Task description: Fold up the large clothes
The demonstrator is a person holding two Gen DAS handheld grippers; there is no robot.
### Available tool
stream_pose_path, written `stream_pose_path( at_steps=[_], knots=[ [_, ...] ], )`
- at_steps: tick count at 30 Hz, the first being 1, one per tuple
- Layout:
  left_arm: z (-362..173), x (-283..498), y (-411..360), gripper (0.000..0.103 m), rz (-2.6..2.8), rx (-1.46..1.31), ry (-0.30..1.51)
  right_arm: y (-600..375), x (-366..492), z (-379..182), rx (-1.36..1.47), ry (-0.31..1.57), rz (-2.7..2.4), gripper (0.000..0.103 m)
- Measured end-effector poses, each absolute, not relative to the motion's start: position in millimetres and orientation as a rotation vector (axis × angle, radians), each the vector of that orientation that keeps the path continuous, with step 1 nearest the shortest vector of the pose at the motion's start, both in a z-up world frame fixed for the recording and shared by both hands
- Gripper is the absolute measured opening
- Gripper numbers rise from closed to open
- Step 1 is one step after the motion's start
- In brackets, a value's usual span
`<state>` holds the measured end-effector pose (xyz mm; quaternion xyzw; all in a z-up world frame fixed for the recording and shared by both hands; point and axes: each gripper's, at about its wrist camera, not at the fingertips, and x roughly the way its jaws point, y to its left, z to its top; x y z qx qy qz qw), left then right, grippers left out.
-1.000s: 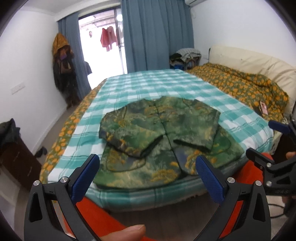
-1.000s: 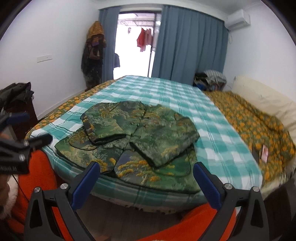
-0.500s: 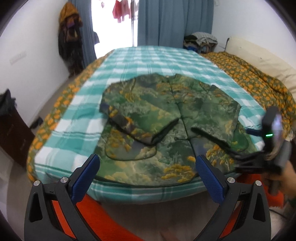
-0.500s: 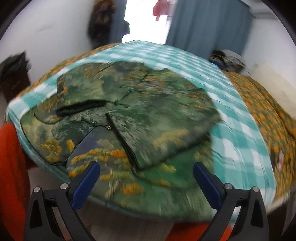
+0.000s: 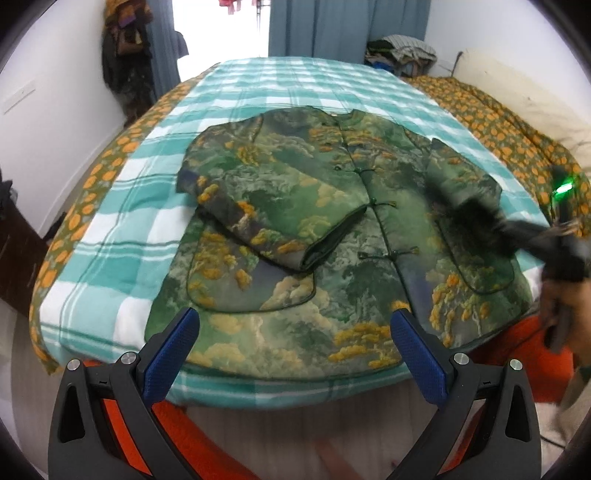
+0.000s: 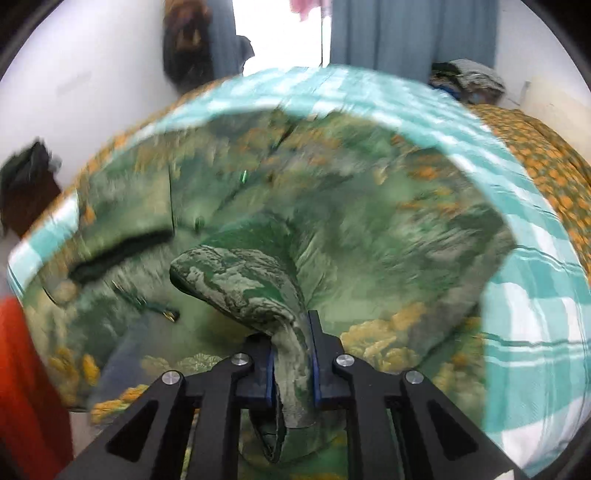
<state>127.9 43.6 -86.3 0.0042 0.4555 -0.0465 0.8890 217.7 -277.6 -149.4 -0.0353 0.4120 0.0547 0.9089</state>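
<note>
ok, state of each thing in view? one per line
left gripper: open, holds nothing, over the jacket's hem
right gripper: shut on a jacket sleeve
jacket: on the bed, buttoned, sleeves folded across the front
bed: checked cover spread flat
curtain: drawn open, doorway bright

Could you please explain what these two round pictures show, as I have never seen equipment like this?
There is no robot here: a person holds a two-finger clamp in each hand, with a wide-angle camera looking forward along the fingers.

The left camera shows the left hand-held gripper open and empty, above the near edge of a bed with a teal checked blanket. A green patterned jacket lies spread on it, one sleeve folded across its front.

The right camera looks along the right hand-held gripper, shut on a fold of that jacket's fabric. That picture is blurred. The right gripper also appears, blurred, at the right edge of the left picture.
</note>
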Motion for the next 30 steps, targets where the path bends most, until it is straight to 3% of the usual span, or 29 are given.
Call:
stream_pose_path(
  at_steps=[6,11,14,16,19,21,30],
  knots=[
    [-79,152,41,0.103,-0.113,0.06,0.904,-369,177,-54,-0.013,0.634,-0.096,0.013],
    [-71,170,43,0.103,-0.13,0.102,0.859,-462,177,-25,-0.038,0.594,-0.366,0.014],
    [-69,180,42,0.103,-0.138,0.13,0.846,-512,180,-30,-0.069,0.609,-0.572,0.032],
    [-70,185,39,0.103,-0.143,0.154,0.846,-532,175,-36,-0.051,0.613,-0.669,0.033],
    [-74,194,35,0.103,-0.156,0.187,0.854,-529,159,-48,0.031,0.603,-0.685,0.034],
    [-79,199,31,0.103,-0.177,0.207,0.86,-513,153,-57,0.064,0.607,-0.643,0.04],
    [-117,220,-4,0.103,-0.38,0.462,0.889,-384,103,-96,0.164,0.601,-0.307,0.044]
  ],
)
